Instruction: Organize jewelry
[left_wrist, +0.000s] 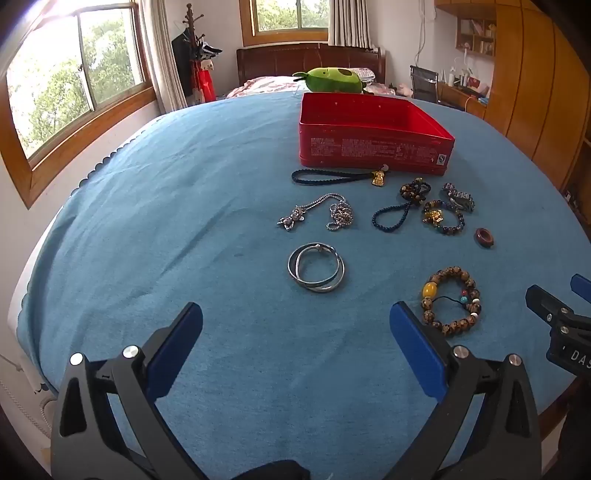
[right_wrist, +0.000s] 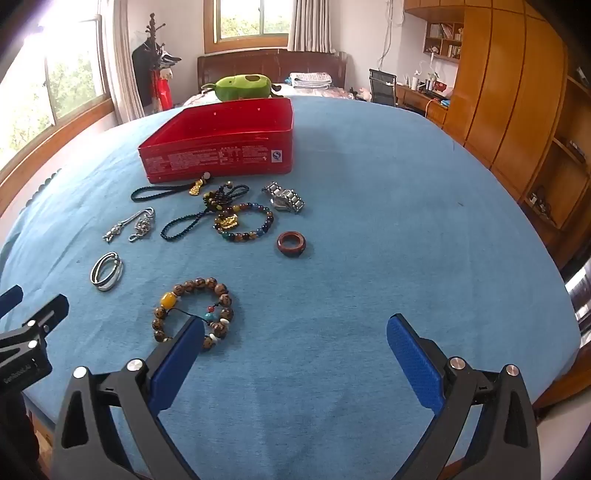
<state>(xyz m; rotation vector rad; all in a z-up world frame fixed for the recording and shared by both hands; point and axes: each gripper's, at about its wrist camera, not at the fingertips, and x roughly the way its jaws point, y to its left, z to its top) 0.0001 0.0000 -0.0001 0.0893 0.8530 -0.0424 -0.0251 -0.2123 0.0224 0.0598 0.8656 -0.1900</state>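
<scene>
Both claws, left claw (left_wrist: 295, 332) and right claw (right_wrist: 295, 339), spread wide, empty; jewelry laid before red tin (left_wrist: 373, 147), ready for sorting inside.

Jewelry lies spread on the tablecloth (left_wrist: 184, 240) before the tin (left_wrist: 373, 147), whose inside seems empty.

The left gripper (left_wrist: 295, 325) hangs over the blue cloth (left_wrist: 184, 240), jaws spread wide, nothing between them. At 12 o'clock lie 2 silver bangles (left_wrist: 316, 271), overlapping. Beyond them sits a silver chain (left_wrist: 317, 216), then the red tin (left_wrist: 373, 133). At 2 o'clock, just beside the right finger, rests a brown bead bracelet (left_wrist: 451, 301).
</scene>
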